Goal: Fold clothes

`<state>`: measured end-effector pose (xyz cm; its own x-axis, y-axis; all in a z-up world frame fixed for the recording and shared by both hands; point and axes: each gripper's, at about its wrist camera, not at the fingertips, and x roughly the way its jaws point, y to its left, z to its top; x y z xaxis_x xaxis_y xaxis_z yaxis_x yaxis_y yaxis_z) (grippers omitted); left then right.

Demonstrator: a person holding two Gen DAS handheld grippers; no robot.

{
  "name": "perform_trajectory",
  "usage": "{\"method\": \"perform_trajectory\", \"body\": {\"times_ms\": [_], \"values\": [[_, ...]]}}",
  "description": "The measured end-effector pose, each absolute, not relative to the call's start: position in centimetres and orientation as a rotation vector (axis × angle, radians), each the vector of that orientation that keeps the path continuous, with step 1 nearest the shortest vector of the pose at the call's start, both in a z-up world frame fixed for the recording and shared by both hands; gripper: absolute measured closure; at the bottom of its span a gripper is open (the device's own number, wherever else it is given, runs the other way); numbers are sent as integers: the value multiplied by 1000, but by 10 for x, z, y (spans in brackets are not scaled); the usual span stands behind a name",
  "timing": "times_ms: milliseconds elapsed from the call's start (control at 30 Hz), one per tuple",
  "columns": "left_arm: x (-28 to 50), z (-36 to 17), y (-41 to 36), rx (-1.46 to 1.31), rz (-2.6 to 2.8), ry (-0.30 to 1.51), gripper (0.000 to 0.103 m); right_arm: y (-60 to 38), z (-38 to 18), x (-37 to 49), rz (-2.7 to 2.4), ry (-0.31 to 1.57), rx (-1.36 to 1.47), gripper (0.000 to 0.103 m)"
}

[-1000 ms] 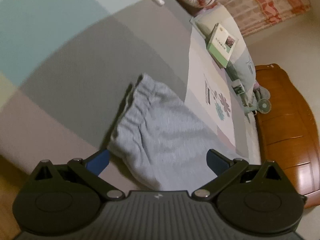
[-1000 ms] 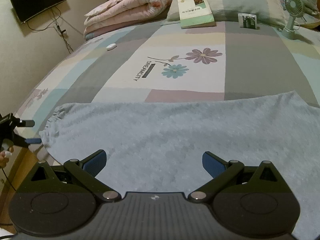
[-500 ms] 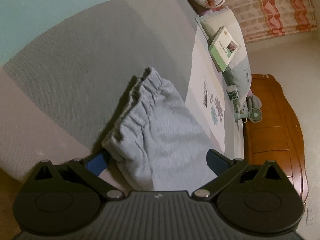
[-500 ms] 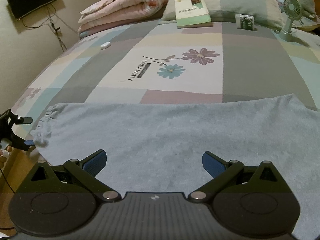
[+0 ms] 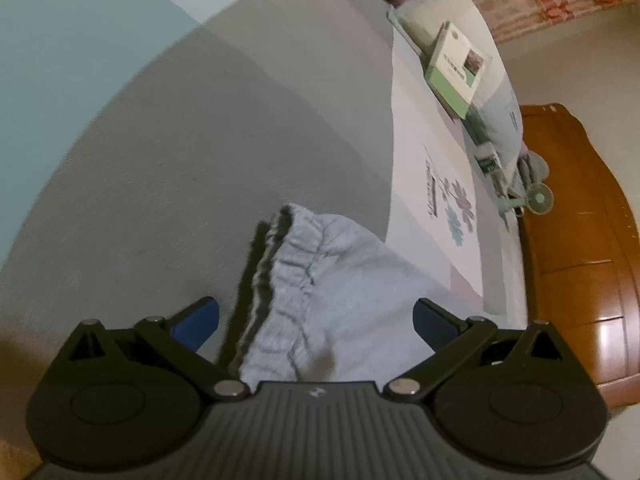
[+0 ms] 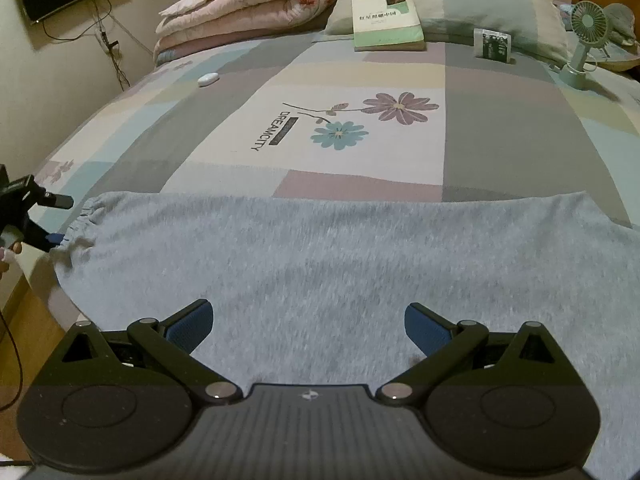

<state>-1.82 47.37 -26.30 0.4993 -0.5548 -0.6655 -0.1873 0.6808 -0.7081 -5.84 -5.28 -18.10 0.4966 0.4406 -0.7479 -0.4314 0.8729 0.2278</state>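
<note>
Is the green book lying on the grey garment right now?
No, the green book leans on the pillow at the bed's far end, well clear of the grey garment.

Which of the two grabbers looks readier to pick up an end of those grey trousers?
Left gripper: its open fingers straddle the elastic waistband. The right gripper hovers open over the grey trousers' flat middle.

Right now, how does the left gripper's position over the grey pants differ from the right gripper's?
The left gripper sits at the gathered elastic waistband, at the grey pants' end; the right gripper is over flat, smooth fabric mid-garment. The left gripper straddles a bunched edge with bedsheet beside it; the right gripper has cloth spread across its whole front. Both are open and hold nothing.
</note>
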Motion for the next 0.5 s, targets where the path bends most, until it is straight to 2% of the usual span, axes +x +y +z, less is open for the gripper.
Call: {"method": "perform_trajectory", "body": {"times_ms": [500], "values": [[-15, -273, 473, -836, -465, 1144, 1, -53, -197, -46, 528, 964, 84, 0]]}}
